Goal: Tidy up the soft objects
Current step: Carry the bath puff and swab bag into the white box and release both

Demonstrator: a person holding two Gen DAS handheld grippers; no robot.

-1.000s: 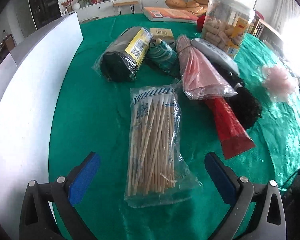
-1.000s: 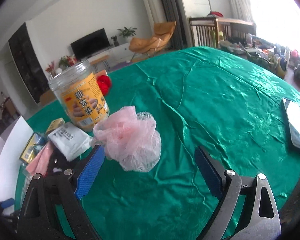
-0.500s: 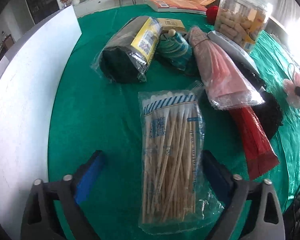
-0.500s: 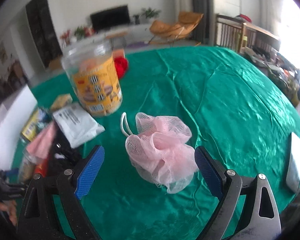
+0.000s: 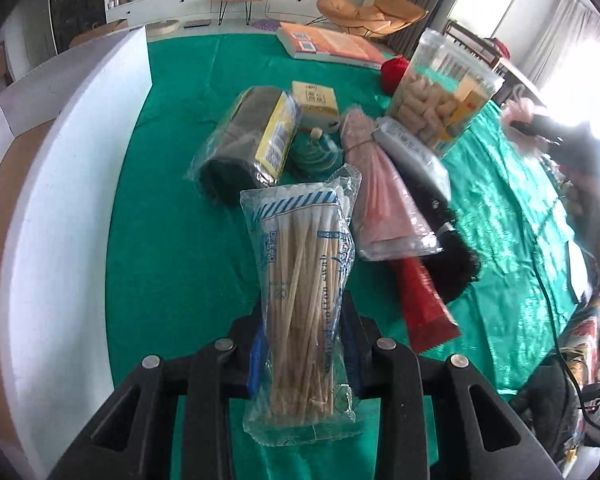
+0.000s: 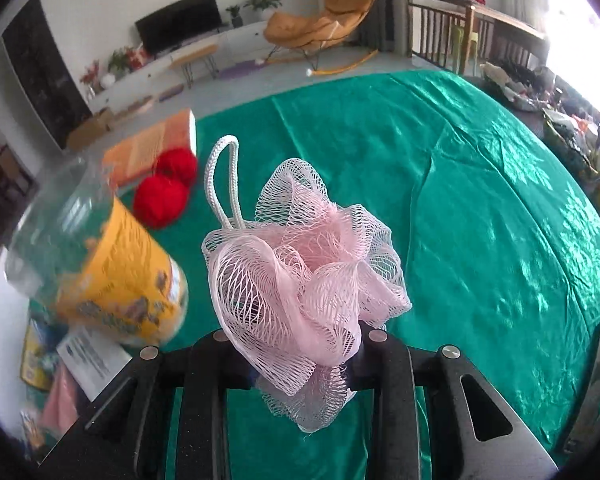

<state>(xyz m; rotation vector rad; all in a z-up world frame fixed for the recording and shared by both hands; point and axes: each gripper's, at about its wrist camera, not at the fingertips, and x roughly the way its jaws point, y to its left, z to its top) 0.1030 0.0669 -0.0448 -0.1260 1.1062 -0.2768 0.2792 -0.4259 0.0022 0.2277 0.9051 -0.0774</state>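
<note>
Left wrist view, my left gripper (image 5: pixel 304 354): my fingers are pinched in on the lower part of the cotton swab bag (image 5: pixel 305 280); the bag stands up between them, and seems lifted off the green tablecloth (image 5: pixel 172 248).
Left wrist view, what lies ahead: the black roll in plastic (image 5: pixel 246 146), the pink bundle (image 5: pixel 380 196), the red packet (image 5: pixel 422 304) and the snack jar (image 5: pixel 440 92) sit crowded together past the bag; a white board (image 5: pixel 60 184) runs along the left edge.
Left wrist view, step in hand: I judge the bag is picked and waiting to be carried.
Right wrist view, my right gripper (image 6: pixel 306 360): it is squeezed onto the base of the pink bath pouf (image 6: pixel 304 276), held above the cloth with its white cord loop (image 6: pixel 222 178) sticking up.
Right wrist view, nearby: the jar is blurred at left, red yarn balls (image 6: pixel 166 188) beyond it.
Next move, my judgement: both loads need a common place; I cannot tell from these views where that is, so I should carry gently, since mesh and thin plastic can slip.
</note>
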